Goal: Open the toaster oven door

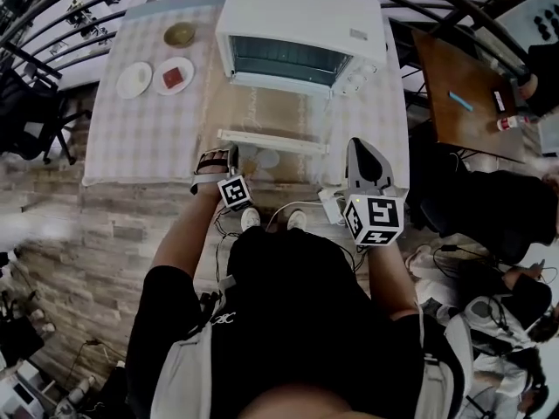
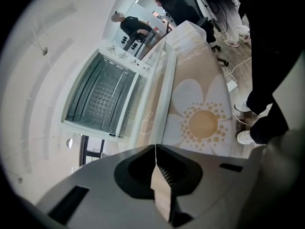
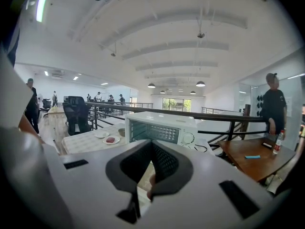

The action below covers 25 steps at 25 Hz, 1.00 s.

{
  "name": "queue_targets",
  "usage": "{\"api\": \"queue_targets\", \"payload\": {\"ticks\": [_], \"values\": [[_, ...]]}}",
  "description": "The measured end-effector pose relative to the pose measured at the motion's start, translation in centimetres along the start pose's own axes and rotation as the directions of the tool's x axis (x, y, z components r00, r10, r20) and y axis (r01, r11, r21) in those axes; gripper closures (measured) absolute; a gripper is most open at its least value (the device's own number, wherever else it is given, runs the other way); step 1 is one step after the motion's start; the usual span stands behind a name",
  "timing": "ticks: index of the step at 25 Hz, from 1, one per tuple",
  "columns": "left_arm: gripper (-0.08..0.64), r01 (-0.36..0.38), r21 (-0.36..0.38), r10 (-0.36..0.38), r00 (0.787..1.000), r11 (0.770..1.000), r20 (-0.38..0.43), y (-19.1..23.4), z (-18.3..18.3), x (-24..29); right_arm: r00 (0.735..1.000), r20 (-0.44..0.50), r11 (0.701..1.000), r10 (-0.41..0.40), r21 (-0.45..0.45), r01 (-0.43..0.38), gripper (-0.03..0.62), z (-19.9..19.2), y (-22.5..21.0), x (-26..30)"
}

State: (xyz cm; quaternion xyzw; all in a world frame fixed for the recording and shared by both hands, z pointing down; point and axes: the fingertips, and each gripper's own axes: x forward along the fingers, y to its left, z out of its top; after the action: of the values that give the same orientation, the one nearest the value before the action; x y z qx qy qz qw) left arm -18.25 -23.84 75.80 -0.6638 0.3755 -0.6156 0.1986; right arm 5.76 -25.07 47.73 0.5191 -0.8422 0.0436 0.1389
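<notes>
Head view: the toaster oven [image 1: 301,37] sits far on the counter [image 1: 148,129], its door [image 1: 271,140] dropped open toward me. My left gripper [image 1: 233,150] is just near its left end, my right gripper [image 1: 361,144] off right. Left gripper view: my left gripper [image 2: 155,147] is clenched on nothing, the door [image 2: 165,104] just beyond. Right gripper view: my right gripper [image 3: 152,143] is clenched empty, the oven [image 3: 162,130] farther off.

Right gripper [image 3: 152,144]: jaws meet at tips, nothing between. Toaster oven [image 3: 164,129] on table [image 3: 81,142]; plates [image 3: 110,140] toward left edge.
</notes>
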Motion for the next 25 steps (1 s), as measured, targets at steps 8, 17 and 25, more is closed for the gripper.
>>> {"api": "queue_targets", "payload": {"ticks": [8,17,25], "values": [[0.546,-0.013,-0.352,0.048,0.995,0.936,0.089,4.7,0.5,-6.4,0.997,0.074,0.999,0.038,0.033,-0.041,0.591,1.6,1.2,0.7],[0.548,0.123,-0.882,0.278,0.921,0.456,0.272,17.8,2.3,-15.6,0.979,0.204,0.992,0.009,0.120,-0.034,0.591,4.5,0.7,0.9],[0.548,0.143,-0.925,0.452,0.839,0.352,0.302,26.1,6.5,-21.5,0.960,0.277,0.990,-0.036,0.144,-0.004,0.592,7.7,-0.8,1.9]]}}
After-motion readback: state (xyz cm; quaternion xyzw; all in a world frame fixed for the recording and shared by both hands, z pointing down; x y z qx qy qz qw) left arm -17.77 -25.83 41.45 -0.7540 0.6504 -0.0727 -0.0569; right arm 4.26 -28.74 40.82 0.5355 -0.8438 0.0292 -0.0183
